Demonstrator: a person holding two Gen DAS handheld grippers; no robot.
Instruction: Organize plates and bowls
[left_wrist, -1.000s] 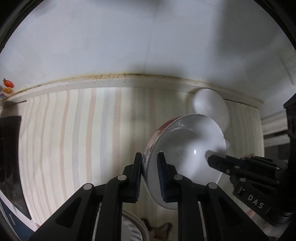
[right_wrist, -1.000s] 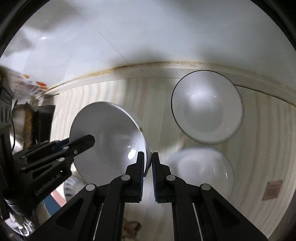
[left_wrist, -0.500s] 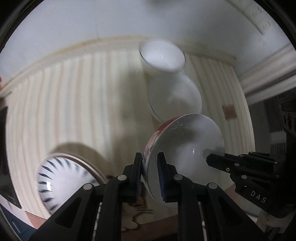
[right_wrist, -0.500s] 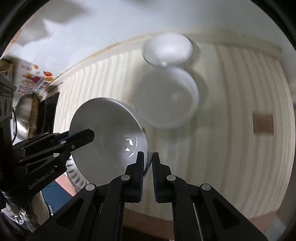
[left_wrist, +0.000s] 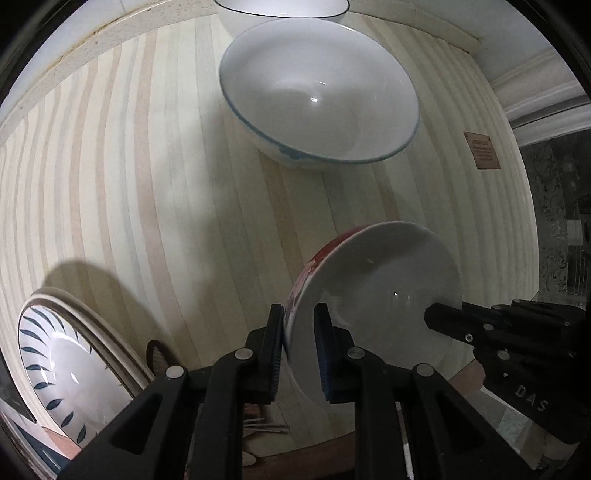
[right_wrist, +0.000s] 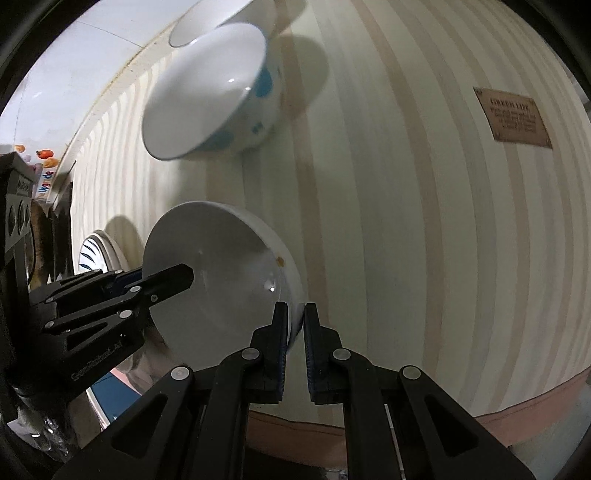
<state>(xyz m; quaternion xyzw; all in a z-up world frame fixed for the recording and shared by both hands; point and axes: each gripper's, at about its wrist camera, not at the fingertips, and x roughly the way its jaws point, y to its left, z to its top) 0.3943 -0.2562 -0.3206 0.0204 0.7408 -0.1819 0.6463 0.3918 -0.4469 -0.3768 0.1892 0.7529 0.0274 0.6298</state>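
The small bowl (left_wrist: 373, 295), white inside with a red pattern on its outer wall, hangs tilted above the striped tabletop (left_wrist: 147, 184), carried by both grippers at once: the left gripper (left_wrist: 298, 347) is clamped on the near part of its rim, one pad inside and one against the red outside, and the right gripper (right_wrist: 294, 332) is pinched nearly closed on the opposite part of the same thin rim, so each tool shows in the other's view reaching in from the side. Ahead of the two grippers, farther out on the tabletop, stands a larger white bowl (left_wrist: 317, 96) with a blue rim and blue patches on its side, upright and empty, and just beyond it, touching or almost touching, another white bowl (left_wrist: 280, 11) with a dark rim, cut off by the edge of the view. To the left of the left gripper, near the tabletop's edge, lie plates (left_wrist: 62, 365), the top one painted with blue leaves on what looks like a plainer one beneath. Off to the right of the right gripper a small brown label (right_wrist: 517, 118) is fixed flat to the surface. As a judgement, the sorting is partway along: plates seem gathered in one spot and two bowls in another, while the carried bowl is not yet set down; it probably belongs in or beside the blue-rimmed bowl, and whether more crockery waits out of view cannot be told.
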